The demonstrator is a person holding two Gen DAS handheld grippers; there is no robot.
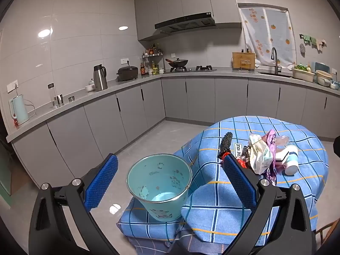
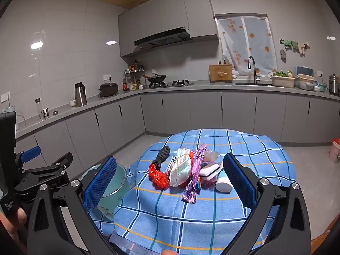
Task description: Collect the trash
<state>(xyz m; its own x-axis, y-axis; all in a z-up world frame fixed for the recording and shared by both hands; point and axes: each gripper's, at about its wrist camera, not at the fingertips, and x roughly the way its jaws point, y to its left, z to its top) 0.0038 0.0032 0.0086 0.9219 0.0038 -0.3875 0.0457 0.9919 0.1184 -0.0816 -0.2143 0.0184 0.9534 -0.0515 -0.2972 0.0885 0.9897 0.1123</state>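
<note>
A pile of trash [image 2: 191, 170] lies on the round table [image 2: 212, 208] with the blue checked cloth: a red crumpled wrapper [image 2: 157, 176], a black mesh piece [image 2: 162, 156], a pale plastic bag [image 2: 180, 171], a purple foil wrapper [image 2: 194, 177], a white box [image 2: 209, 171] and a small white bottle [image 2: 223, 181]. A teal bucket [image 1: 159, 182] stands on a cloth-covered stool left of the table. My left gripper [image 1: 167, 182] is open, its jaws framing the bucket. My right gripper [image 2: 167, 182] is open too, short of the trash pile. The trash [image 1: 265, 155] also shows in the left wrist view.
Grey kitchen cabinets and an L-shaped counter [image 1: 191, 74] run behind, with a thermos [image 1: 99, 77], kettle [image 1: 19, 110], stove and sink. The left gripper's body [image 2: 42, 170] and a hand show at the left of the right wrist view. A red bin [image 2: 335, 148] stands on the floor far right.
</note>
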